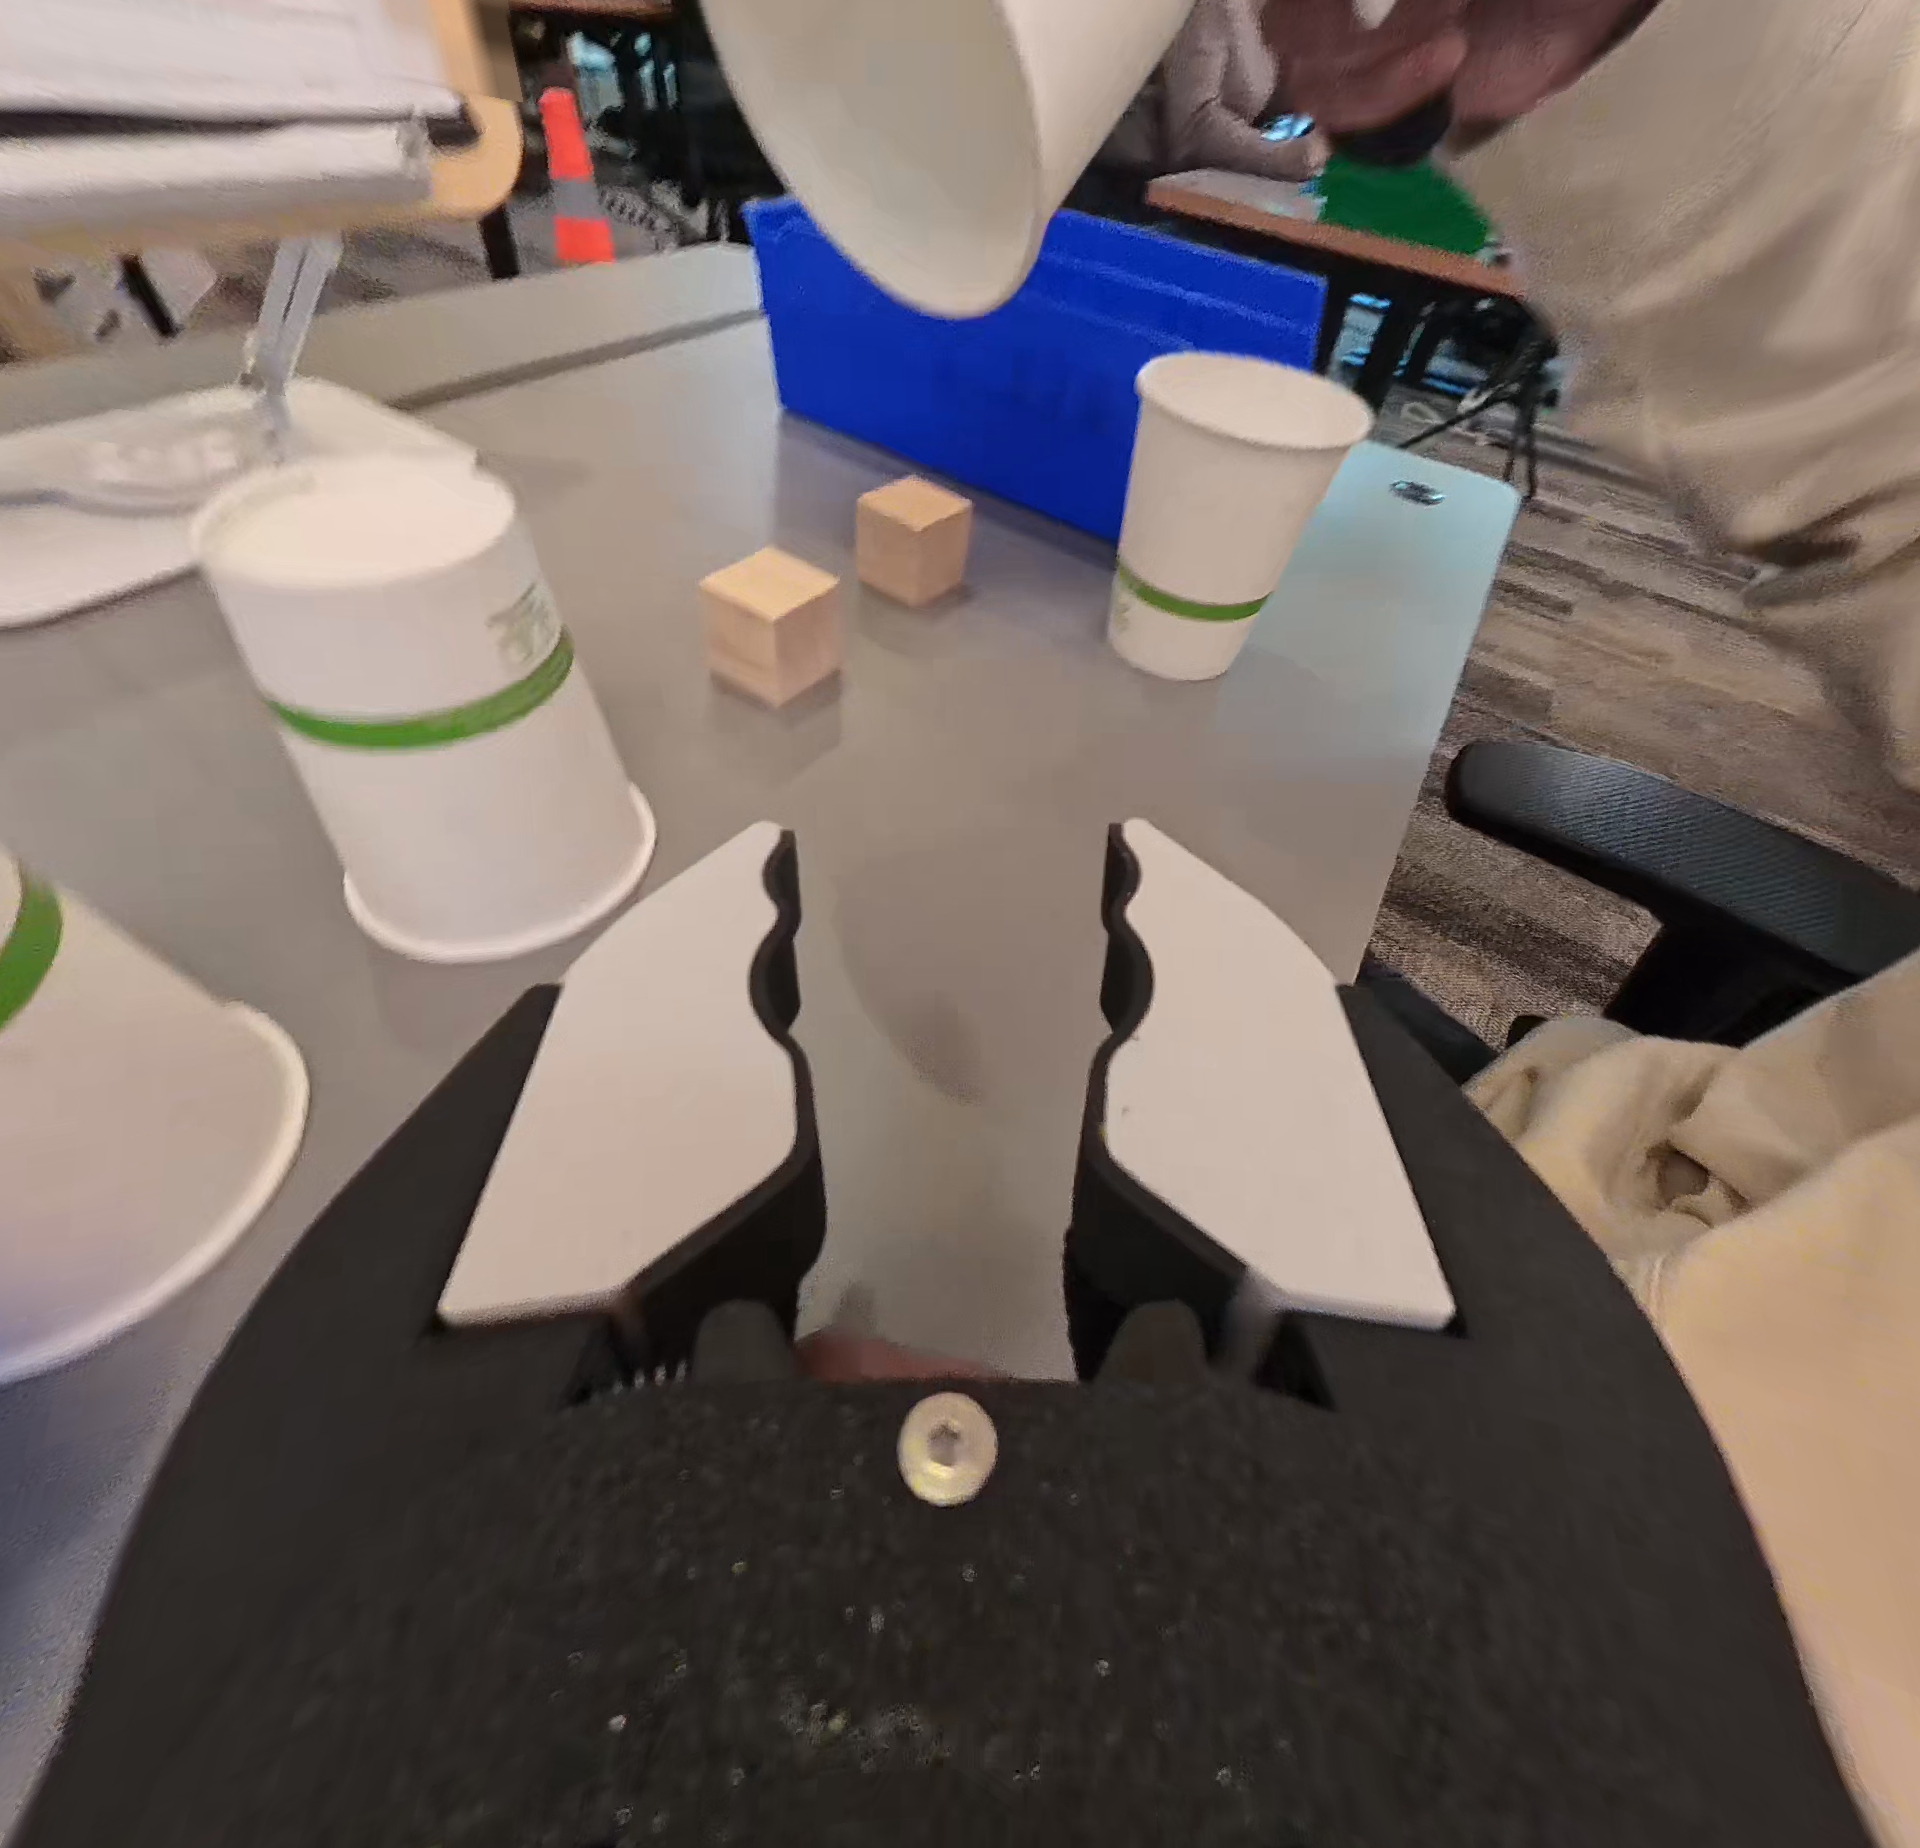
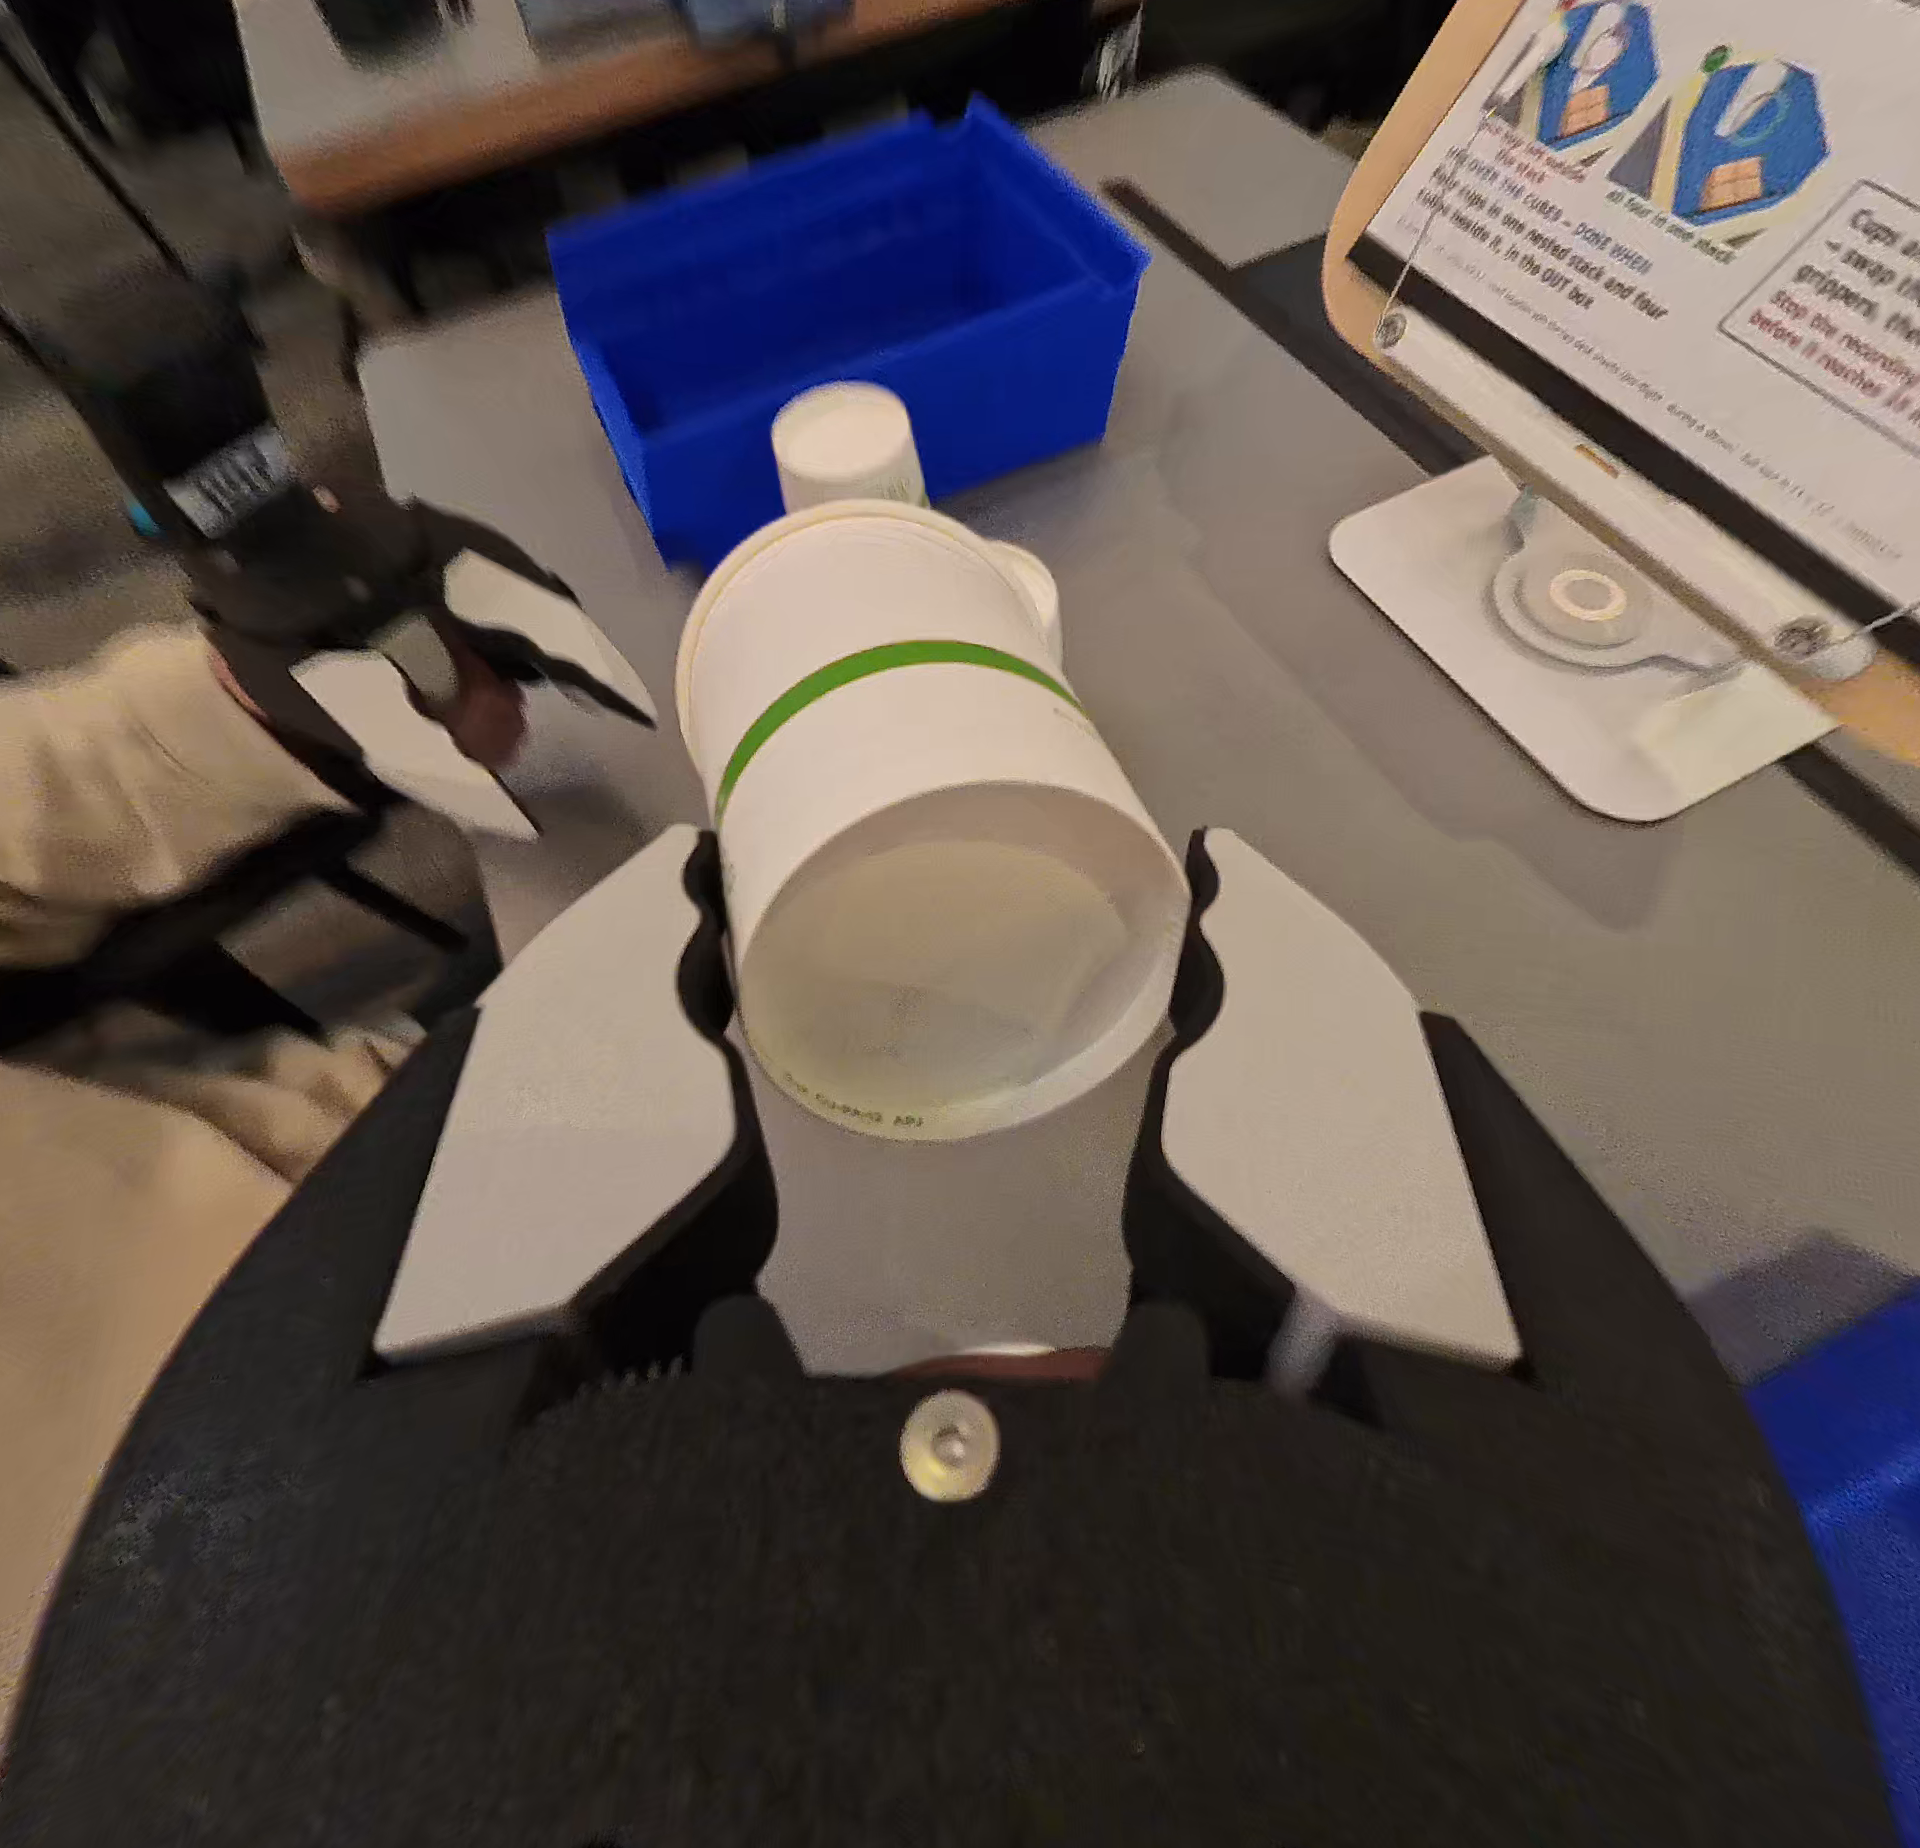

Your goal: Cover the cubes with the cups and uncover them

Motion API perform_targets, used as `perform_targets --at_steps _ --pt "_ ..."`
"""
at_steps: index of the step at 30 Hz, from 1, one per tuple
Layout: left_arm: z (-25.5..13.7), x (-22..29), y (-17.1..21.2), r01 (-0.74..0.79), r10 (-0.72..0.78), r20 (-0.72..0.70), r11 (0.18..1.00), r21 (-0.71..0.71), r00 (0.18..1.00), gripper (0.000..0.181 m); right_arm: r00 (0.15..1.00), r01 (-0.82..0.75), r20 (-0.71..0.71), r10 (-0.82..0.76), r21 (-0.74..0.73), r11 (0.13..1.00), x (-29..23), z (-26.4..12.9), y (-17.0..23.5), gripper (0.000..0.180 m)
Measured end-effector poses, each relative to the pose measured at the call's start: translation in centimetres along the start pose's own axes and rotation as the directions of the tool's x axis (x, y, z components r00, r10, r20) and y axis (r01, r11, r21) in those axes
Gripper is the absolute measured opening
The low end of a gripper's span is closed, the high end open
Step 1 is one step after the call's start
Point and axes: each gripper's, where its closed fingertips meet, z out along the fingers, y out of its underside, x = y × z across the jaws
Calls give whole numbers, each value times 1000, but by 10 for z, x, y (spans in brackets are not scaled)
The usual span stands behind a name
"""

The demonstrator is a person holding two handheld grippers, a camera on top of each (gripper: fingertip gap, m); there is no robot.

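Observation:
Two wooden cubes (image 1: 771,624) (image 1: 912,539) sit uncovered mid-table. My left gripper (image 1: 951,842) is open and empty, low over the table in front of them; it also shows in the right wrist view (image 2: 592,775). My right gripper (image 2: 945,863) is shut on a white paper cup with a green band (image 2: 914,811), base toward the camera, mouth tilted away. That cup (image 1: 914,105) hangs in the air above the cubes. Two cups stand upside down at the left (image 1: 416,697) (image 1: 104,1102). One cup (image 1: 1226,520) stands upright at the right. The held cup hides the cubes in the right wrist view.
A blue bin (image 1: 1039,375) (image 2: 852,312) stands behind the cubes. An instruction board (image 2: 1662,188) on a white stand (image 2: 1558,614) is at the table's far side. A chair armrest (image 1: 1662,863) is off the table's right edge. Another blue bin corner (image 2: 1849,1435) is nearby.

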Motion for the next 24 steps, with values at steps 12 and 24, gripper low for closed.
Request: perform_targets --at_steps 12,24 --pt "19 64 -89 -264 301 -184 943 203 936 49 899 -361 344 270 238 902 -88 21 10 84" --pt "-25 58 -69 -409 401 -352 911 55 846 0 927 -212 341 158 127 969 -106 16 72 89"
